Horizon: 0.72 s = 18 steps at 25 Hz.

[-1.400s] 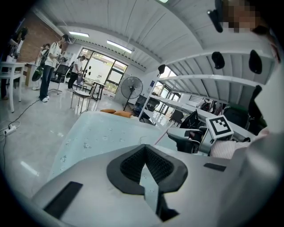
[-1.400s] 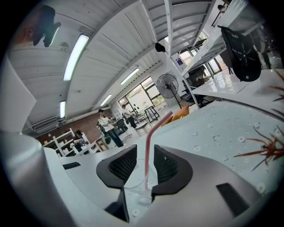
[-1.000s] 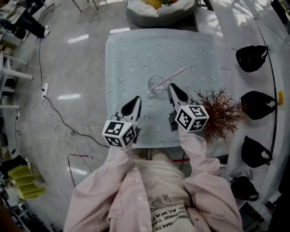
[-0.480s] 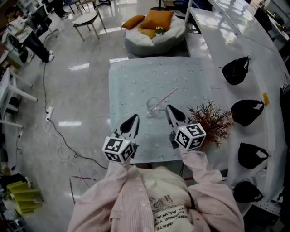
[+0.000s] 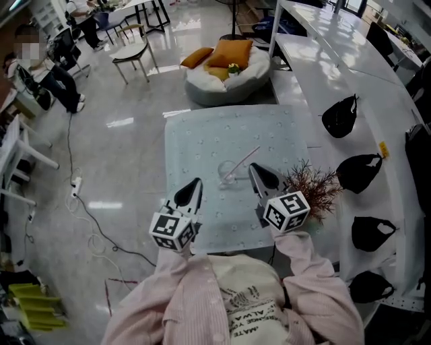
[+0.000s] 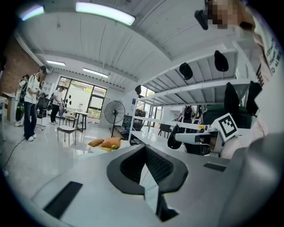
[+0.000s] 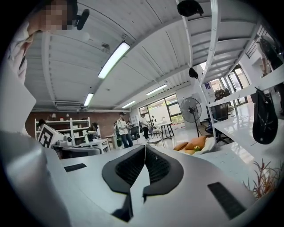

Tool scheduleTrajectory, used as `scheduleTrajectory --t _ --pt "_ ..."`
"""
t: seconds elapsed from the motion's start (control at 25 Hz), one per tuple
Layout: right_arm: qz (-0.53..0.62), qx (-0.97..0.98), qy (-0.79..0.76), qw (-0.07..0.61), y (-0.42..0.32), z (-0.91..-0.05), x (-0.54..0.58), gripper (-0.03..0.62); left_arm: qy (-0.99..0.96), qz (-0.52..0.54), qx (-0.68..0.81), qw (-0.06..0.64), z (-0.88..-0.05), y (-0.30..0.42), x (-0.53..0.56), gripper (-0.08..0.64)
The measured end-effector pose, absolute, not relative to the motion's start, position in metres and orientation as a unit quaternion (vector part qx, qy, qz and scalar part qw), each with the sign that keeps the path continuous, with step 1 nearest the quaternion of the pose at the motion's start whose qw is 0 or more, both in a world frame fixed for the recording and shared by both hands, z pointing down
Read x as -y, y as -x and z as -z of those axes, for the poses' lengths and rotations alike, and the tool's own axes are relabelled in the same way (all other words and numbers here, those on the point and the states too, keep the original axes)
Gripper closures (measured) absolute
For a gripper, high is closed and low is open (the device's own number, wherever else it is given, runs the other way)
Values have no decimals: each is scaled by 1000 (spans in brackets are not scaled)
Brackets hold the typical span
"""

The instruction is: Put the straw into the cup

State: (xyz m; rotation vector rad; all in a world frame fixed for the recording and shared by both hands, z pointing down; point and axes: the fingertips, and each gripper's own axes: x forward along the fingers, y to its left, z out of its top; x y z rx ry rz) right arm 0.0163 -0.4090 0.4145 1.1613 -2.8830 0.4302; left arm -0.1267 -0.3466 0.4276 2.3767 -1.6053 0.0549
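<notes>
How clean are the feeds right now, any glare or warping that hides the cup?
Head view: wide-angle bend curves the white counter; lights glare off the floor; the clear cup is faint on the pale table, the straw reads better. Left gripper view and right gripper view: round fisheye frames with dark corners, bright ceiling strip overhead, cup not in frame.

Both grippers are now higher above the desk (image 5: 202, 135) than a second ago. The left gripper (image 5: 196, 181) and the right gripper (image 5: 254, 168) stand further from its top, and the desk looks smaller below them. The head view takes in more of the room: the whole beanbag seat (image 5: 225, 74) and a chair (image 5: 133, 52) come into sight.
</notes>
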Motion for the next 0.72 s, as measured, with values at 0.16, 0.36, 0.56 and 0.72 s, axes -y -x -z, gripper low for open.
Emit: scheduleTrajectory --t 0.16,0.36,0.56,0.72 --pt "-124 919 -373 -5 -22 -400 408 591 -819 -11 560 121 -414 133 345 561" --pt "-111 917 -384 -7 -33 -394 409 591 -814 -4 570 108 -403 142 344 561" --pt "-105 913 -395 -4 -37 -393 405 592 -810 -2 577 102 -398 149 342 560" --pt "-101 911 -399 -4 -42 -392 404 592 -809 -1 579 102 -397 150 341 560"
